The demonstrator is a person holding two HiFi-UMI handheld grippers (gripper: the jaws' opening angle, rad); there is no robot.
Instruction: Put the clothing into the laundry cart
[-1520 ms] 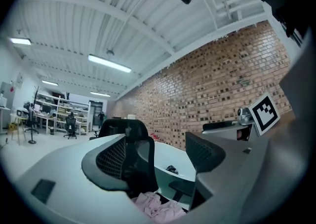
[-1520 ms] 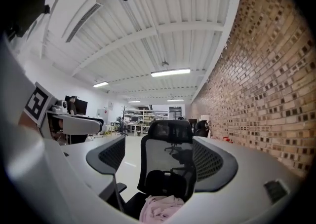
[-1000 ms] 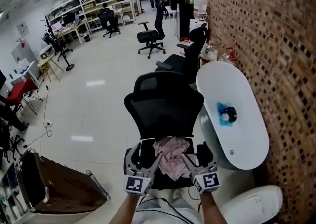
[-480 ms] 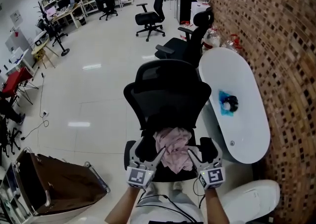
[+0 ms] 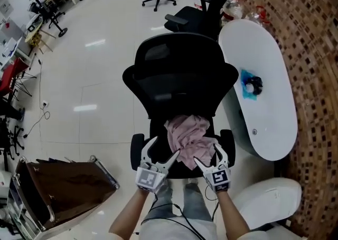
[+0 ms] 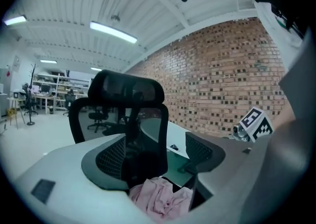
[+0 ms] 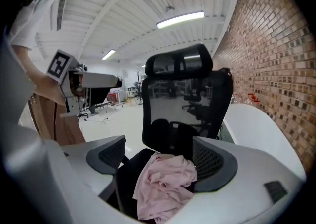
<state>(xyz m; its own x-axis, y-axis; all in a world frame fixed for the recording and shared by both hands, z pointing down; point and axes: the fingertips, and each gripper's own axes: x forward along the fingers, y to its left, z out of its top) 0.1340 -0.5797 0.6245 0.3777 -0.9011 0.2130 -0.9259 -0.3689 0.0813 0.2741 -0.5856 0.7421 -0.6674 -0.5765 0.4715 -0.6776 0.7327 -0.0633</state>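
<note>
Head view: pink garment (image 5: 187, 137) lies crumpled on seat of black office chair (image 5: 179, 72). Its long axis runs from backrest toward person, near end close to seat's front edge. Left gripper (image 5: 163, 150) and right gripper (image 5: 207, 154) flank garment's near end, jaws of both spread wide, nothing pinched. Right gripper view: garment lies between spread jaws, pads off it. Brown laundry cart (image 5: 63, 188) stands on floor at person's left, well apart from chair.
</note>
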